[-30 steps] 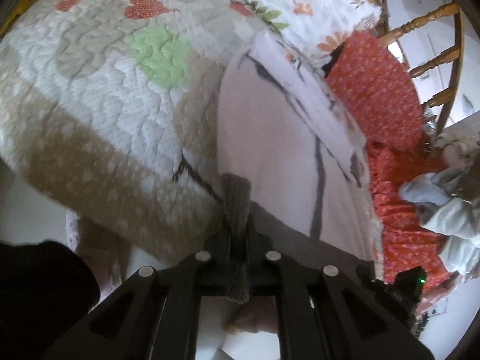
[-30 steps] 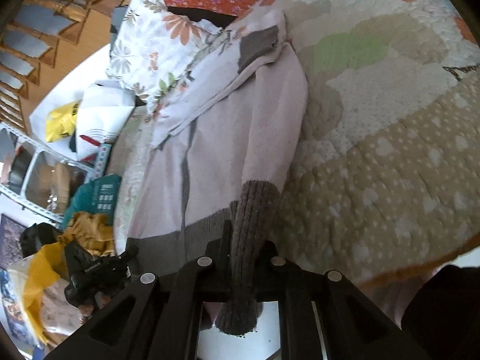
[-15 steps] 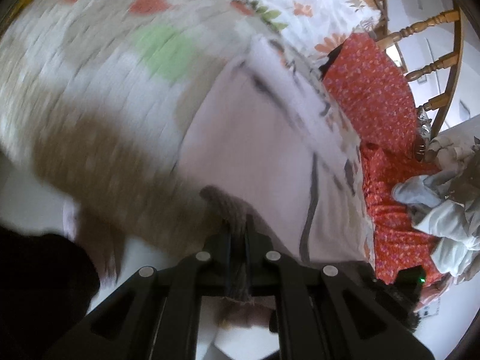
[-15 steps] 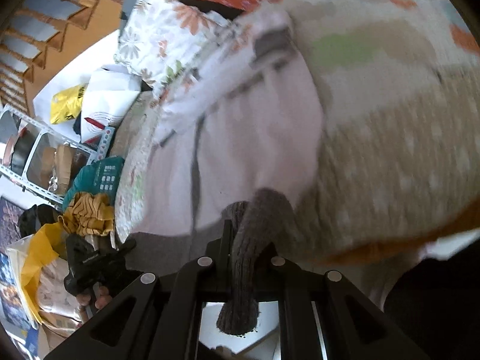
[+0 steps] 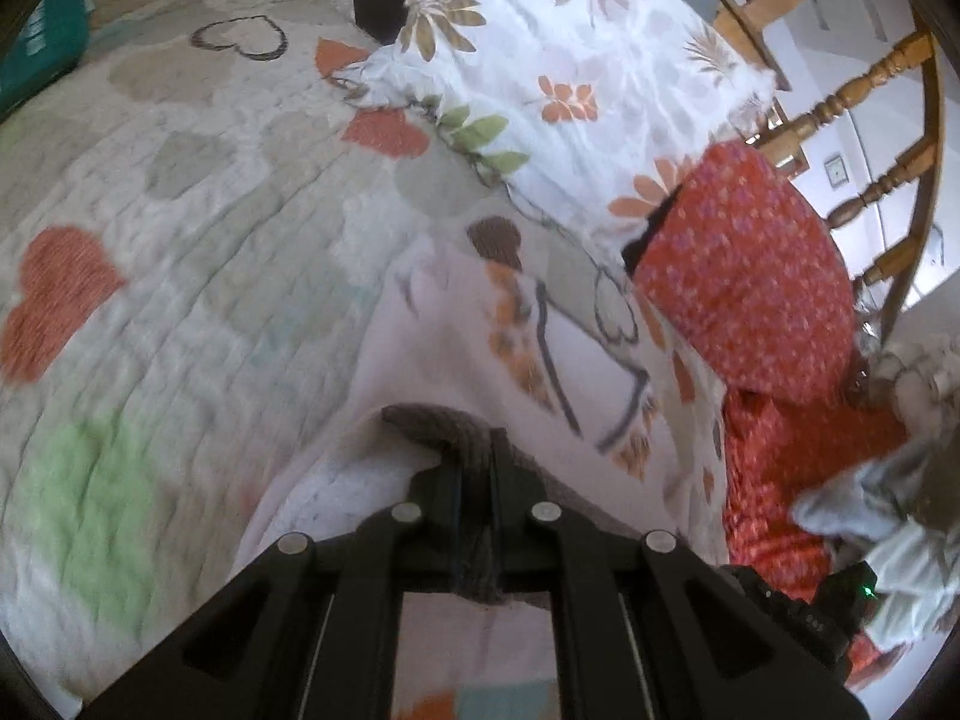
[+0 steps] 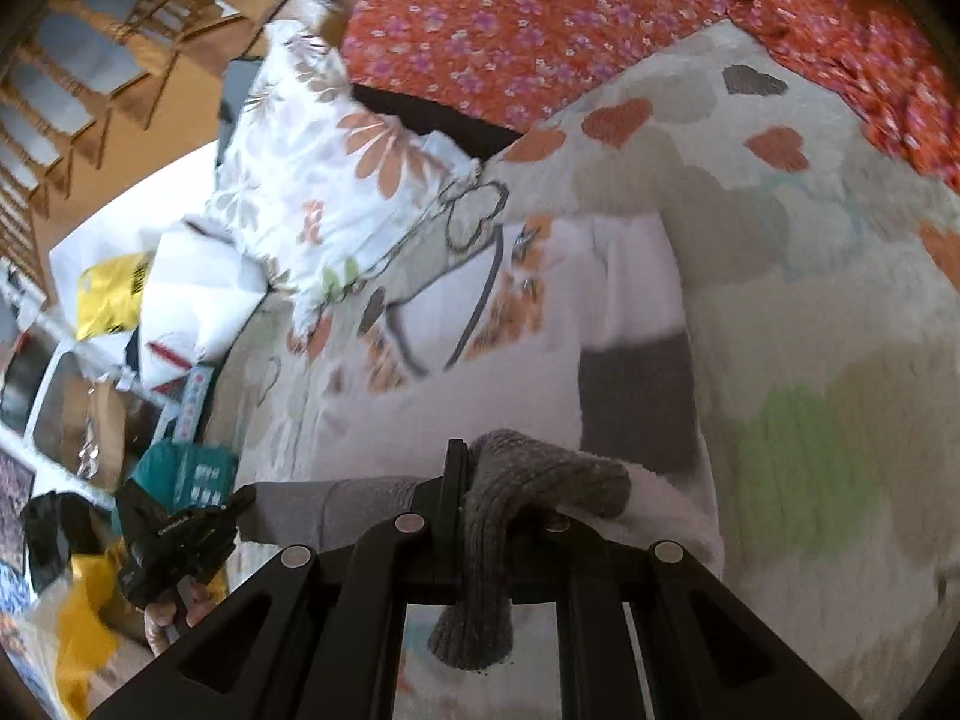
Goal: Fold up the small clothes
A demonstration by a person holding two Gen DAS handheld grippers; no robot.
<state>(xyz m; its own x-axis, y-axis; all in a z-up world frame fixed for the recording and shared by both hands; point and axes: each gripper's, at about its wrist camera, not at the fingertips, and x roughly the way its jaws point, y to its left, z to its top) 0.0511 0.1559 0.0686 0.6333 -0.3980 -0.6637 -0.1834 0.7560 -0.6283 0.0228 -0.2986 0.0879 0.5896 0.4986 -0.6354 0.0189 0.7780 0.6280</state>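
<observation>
my left gripper: clamped on sweater hem | my right gripper: clamped on grey cuff | under: quilt

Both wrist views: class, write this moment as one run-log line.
left gripper: shut on grey ribbed hem | right gripper: shut on grey ribbed hem | pink garment: lifted over heart quilt | fold: unfinished
</observation>
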